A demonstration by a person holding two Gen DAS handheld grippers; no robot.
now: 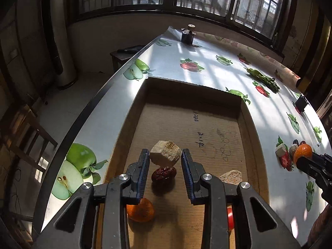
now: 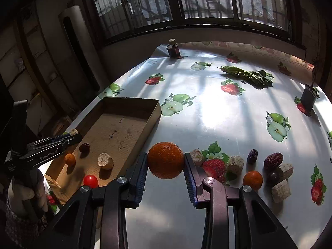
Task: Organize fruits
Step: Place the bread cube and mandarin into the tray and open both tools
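An orange (image 2: 165, 160) is gripped between the fingers of the right gripper (image 2: 165, 167) and held just above the counter (image 2: 217, 112), beside the cardboard tray (image 2: 132, 100), which lies to its left. A pale chunk (image 1: 165, 153) is clamped at the tips of the left gripper (image 1: 165, 157) over the tray floor, above a red date (image 1: 163, 175). For the orange, a leftward carry over the tray's near wall is judged to be needed.

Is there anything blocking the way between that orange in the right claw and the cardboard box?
Nothing visible does. The right gripper holds the orange just right of the cardboard tray, whose low wall faces it; only bare tablecloth lies between.
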